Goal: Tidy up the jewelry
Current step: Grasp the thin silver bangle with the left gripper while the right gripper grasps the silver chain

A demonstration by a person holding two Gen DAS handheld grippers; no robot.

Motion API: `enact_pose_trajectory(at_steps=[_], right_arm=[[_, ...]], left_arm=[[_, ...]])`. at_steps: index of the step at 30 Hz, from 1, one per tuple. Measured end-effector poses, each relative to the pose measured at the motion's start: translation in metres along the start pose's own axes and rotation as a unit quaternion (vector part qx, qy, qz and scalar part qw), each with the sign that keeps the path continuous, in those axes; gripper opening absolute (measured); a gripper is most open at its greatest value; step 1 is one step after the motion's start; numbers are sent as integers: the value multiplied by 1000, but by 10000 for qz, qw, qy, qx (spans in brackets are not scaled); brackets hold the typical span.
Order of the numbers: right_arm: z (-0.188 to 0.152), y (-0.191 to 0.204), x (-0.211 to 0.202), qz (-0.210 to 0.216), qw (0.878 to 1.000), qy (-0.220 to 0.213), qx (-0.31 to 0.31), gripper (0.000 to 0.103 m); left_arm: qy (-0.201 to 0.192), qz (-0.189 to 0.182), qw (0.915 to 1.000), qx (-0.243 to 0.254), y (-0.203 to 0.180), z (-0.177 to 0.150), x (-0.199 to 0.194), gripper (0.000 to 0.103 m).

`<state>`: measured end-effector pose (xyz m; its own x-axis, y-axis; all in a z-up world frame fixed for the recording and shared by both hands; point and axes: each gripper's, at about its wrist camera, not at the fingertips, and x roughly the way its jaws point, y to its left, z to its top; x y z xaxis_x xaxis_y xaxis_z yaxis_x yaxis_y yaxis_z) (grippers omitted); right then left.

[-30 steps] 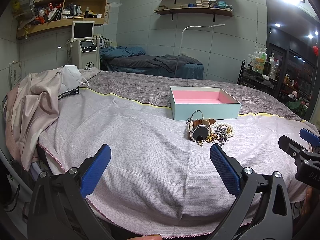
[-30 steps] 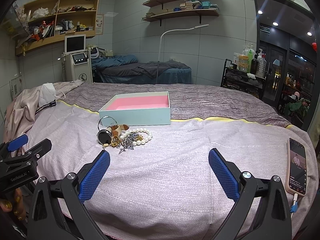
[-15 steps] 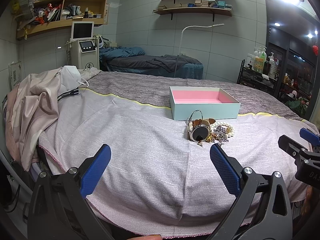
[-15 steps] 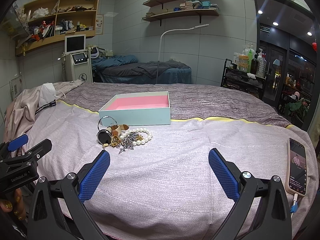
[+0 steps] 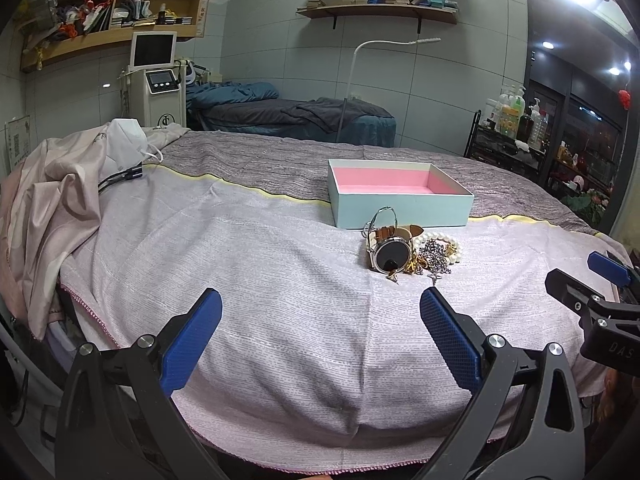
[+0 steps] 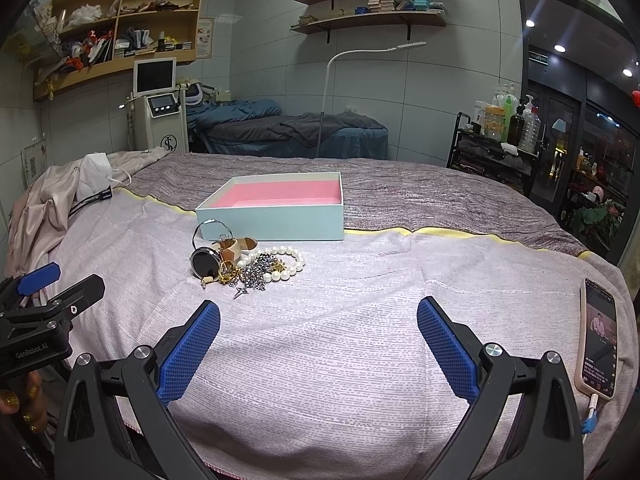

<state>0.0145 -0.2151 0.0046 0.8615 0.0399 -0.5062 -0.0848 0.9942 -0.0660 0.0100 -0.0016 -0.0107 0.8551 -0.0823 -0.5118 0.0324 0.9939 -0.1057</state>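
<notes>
A heap of jewelry lies on the pink bedspread: a watch [image 5: 391, 254] [image 6: 205, 263] with a tan strap, a silver bangle [image 5: 381, 218] [image 6: 208, 228], a pearl string [image 5: 440, 240] [image 6: 289, 266] and tangled chains [image 5: 434, 261] [image 6: 256, 274]. Behind it stands an open light-blue box with a pink lining [image 5: 400, 200] [image 6: 276, 210]. My left gripper [image 5: 320, 312] is open and empty, well short of the heap. My right gripper [image 6: 318, 320] is open and empty, near and to the right of the heap.
A phone on a cable [image 6: 598, 344] lies at the bed's right edge. Crumpled beige cloth and a white mask [image 5: 124, 148] sit at the left. The bed's front edge runs just below both grippers. A second bed, a machine and shelves stand behind.
</notes>
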Motion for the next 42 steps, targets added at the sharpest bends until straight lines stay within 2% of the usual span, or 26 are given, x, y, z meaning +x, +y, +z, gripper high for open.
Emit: enact_pose_trajectory(at_steps=[5, 11, 17, 21, 26, 28, 35, 39, 42], right_arm=[[6, -15, 22, 368, 9986, 311, 230, 97], [16, -17, 46, 555, 9969, 549, 73, 97], [26, -15, 70, 754, 9936, 836, -24, 90], [33, -12, 91, 749, 9918, 1013, -215, 80], [44, -20, 119, 954, 9868, 1306, 68, 61], [47, -19, 129, 963, 9850, 1428, 52, 57], [53, -13, 155, 1120, 9784, 1736, 36, 33], [52, -5, 167, 1142, 9744, 1930, -123, 32], [50, -1, 172, 1062, 9746, 1952, -263, 25]], left_arm=[[178, -470, 9987, 70, 6, 10, 19, 98], [202, -766, 9966, 232, 7, 34, 47, 98], [358, -806, 9935, 717, -4, 48, 74, 97], [523, -1052, 9891, 888, -6, 55, 91, 85], [699, -1256, 9856, 886, -8, 69, 115, 61], [844, -1394, 9833, 808, -8, 74, 125, 52], [1163, -1657, 9739, 1026, -23, 83, 145, 51], [1346, -1730, 9690, 1142, -31, 81, 153, 51], [1446, -1754, 9675, 1107, -32, 81, 161, 31]])
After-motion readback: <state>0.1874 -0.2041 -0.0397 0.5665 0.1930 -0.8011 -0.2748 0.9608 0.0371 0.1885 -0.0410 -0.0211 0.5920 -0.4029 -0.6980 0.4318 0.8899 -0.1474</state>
